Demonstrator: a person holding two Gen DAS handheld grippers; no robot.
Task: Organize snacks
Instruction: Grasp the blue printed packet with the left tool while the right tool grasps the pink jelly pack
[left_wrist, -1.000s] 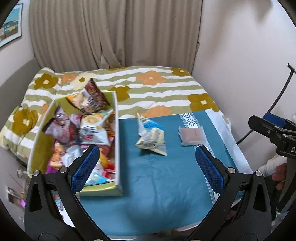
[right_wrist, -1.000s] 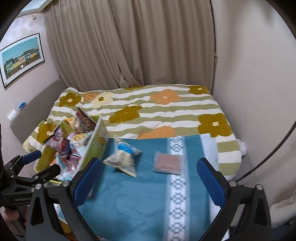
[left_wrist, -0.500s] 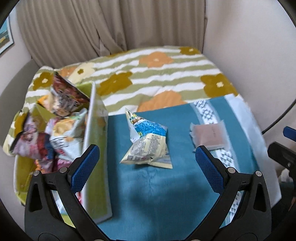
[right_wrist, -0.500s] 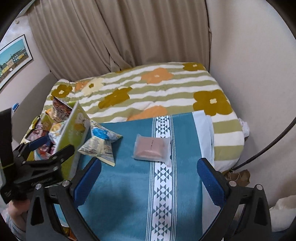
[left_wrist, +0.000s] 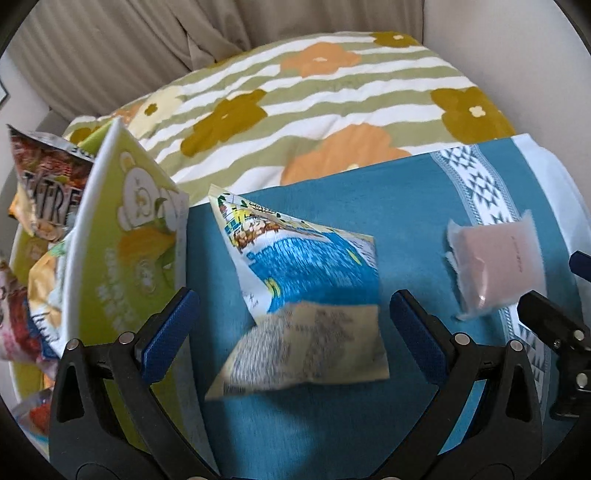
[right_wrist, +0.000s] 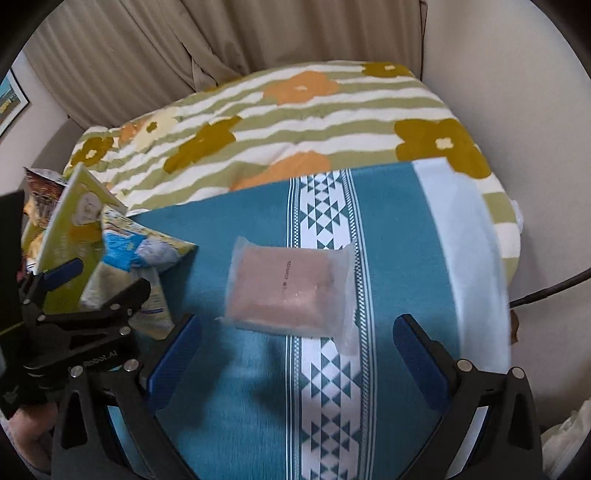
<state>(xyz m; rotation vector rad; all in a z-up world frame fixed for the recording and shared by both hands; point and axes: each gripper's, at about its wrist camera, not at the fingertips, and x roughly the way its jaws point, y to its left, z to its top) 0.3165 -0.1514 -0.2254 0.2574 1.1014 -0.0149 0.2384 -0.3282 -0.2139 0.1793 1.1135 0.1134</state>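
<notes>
A blue and cream snack bag (left_wrist: 306, 291) lies on the teal cloth (left_wrist: 369, 214). My left gripper (left_wrist: 293, 332) is open with the bag's near end between its fingers. A pink snack in a clear wrapper (right_wrist: 288, 291) lies on the cloth (right_wrist: 388, 229), just ahead of my open right gripper (right_wrist: 295, 354). The pink snack also shows in the left wrist view (left_wrist: 495, 266). A green box (left_wrist: 125, 240) full of snack packets (left_wrist: 48, 192) stands at the left.
The cloth lies on a bed with a green striped flower cover (right_wrist: 295, 118). Curtains (right_wrist: 221, 40) hang behind and a wall (right_wrist: 517, 92) is close on the right. A black cable (right_wrist: 546, 291) runs at the right edge.
Both grippers moved forward and down. The blue bag now sits between the left fingers and the pink snack lies just ahead of the right fingers. Both stayed open.
</notes>
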